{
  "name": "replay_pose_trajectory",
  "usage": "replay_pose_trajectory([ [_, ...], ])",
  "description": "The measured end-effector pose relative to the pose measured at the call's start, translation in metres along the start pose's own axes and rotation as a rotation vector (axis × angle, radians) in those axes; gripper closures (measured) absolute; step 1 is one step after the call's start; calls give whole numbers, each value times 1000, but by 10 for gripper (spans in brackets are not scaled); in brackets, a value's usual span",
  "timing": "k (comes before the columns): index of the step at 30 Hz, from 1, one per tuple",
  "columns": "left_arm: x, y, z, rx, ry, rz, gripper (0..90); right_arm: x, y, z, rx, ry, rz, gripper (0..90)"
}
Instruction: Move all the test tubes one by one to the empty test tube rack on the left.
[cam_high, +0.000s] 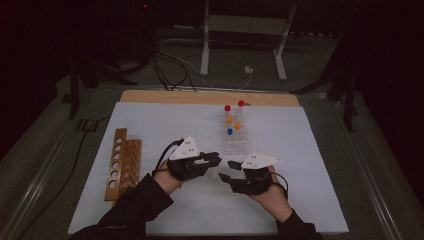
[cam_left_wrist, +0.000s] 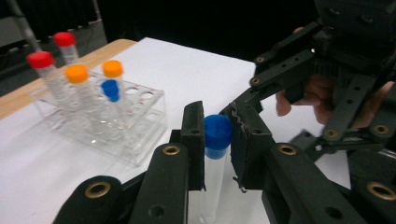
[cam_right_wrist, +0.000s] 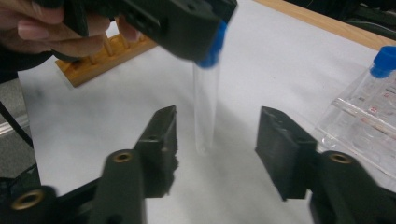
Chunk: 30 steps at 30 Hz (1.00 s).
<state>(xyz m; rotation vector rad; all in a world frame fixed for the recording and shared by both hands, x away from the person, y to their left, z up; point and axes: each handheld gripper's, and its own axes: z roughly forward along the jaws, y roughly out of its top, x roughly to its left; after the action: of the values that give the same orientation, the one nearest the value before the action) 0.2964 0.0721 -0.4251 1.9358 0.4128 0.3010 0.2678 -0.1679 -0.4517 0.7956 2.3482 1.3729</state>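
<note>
A clear tube with a blue cap (cam_left_wrist: 216, 134) hangs upright just above the white sheet, and my left gripper (cam_left_wrist: 217, 122) is shut on it at the cap. In the high view the left gripper (cam_high: 215, 159) sits mid-table, tip to tip with my right gripper (cam_high: 226, 170). The right gripper (cam_right_wrist: 217, 128) is open; the tube's bare lower body (cam_right_wrist: 205, 109) stands between its jaws with a gap on each side. The tube looks empty.
A clear plastic rack (cam_high: 236, 145) behind the grippers holds tubes with red, orange and blue caps (cam_left_wrist: 77, 74). A wooden rack with a row of holes (cam_high: 121, 162) lies at the left. White sheet (cam_high: 300, 165) spreads to the right and in front.
</note>
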Motion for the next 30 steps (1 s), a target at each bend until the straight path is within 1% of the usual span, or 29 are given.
replay_pose_trajectory([
  [1, 2, 1, -4, -2, 12, -2, 775, -1, 0, -1, -18, -1, 9, 388],
  [3, 3, 2, -7, -2, 16, -2, 775, -2, 1, -2, -27, -4, 17, 336],
  [4, 5, 3, -10, -3, 19, -5, 775, -2, 1, -2, -27, -4, 17, 336],
  [6, 8, 5, -16, -4, 38, -3, 775, -4, 2, -5, -40, -2, 31, 274],
  [9, 14, 7, -26, -7, 60, -14, 775, -5, 2, -6, -43, 7, 41, 254],
  [10, 16, 8, -29, -9, 69, -17, 775, -6, 2, -7, -47, 15, 50, 232],
  [14, 24, 10, -42, -25, 98, -30, 775, -7, 2, -7, -52, 31, 46, 205],
  [16, 27, 10, -48, -28, 115, -31, 775, -7, 2, -7, -55, 46, 37, 165],
  [19, 32, 10, -56, -25, 137, -33, 775, -8, 2, -8, -62, 46, 35, 147],
  [21, 36, 9, -61, -22, 154, -36, 775, -10, 1, -9, -76, 72, 49, 132],
  [22, 37, 9, -64, -22, 162, -39, 775, -10, 1, -9, -75, 80, 46, 103],
  [23, 39, 8, -66, -20, 172, -36, 775, -10, 1, -9, -75, 80, 46, 103],
  [24, 41, 7, -69, -16, 184, -33, 775, -10, 1, -9, -71, 86, 49, 2],
  [30, 57, 3, -87, -18, 236, -59, 775, -8, 3, -10, -74, 90, 48, 0],
])
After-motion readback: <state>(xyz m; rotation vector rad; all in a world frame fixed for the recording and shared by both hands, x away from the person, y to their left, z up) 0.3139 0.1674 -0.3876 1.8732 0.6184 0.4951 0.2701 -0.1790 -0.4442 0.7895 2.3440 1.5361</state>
